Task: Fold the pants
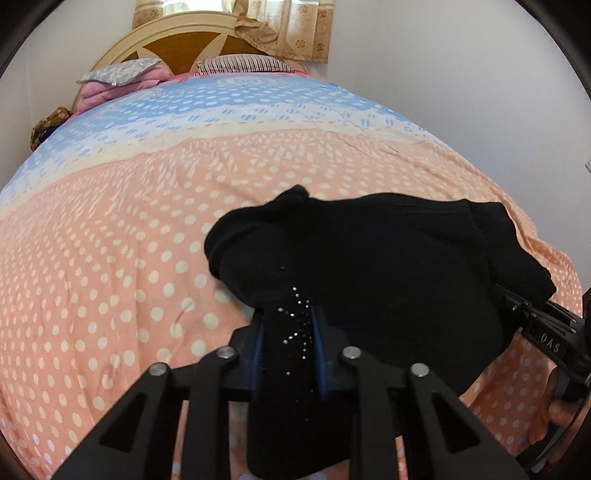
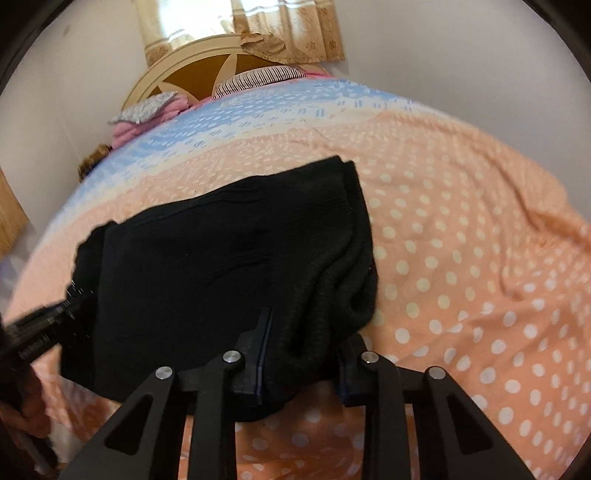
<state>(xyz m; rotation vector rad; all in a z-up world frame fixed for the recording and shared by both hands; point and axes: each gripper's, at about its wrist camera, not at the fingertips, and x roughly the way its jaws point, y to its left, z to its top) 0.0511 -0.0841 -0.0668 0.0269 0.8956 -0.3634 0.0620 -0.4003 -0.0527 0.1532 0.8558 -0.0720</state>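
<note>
The black pants (image 1: 369, 266) lie partly folded on the bed near its front edge, with small rhinestones on one part. My left gripper (image 1: 287, 332) is shut on the rhinestone end of the pants. My right gripper (image 2: 304, 343) is shut on the ribbed edge of the pants (image 2: 221, 258) at their right side. The right gripper also shows in the left wrist view (image 1: 546, 332) at the pants' right end. The left gripper shows in the right wrist view (image 2: 55, 321) at the pants' left end.
The bed is covered by a peach sheet with white dots (image 1: 110, 277) and a blue band further back. Pillows (image 1: 122, 72) and a wooden headboard (image 1: 192, 44) are at the far end. A curtain (image 1: 288, 26) hangs behind. White walls stand on both sides.
</note>
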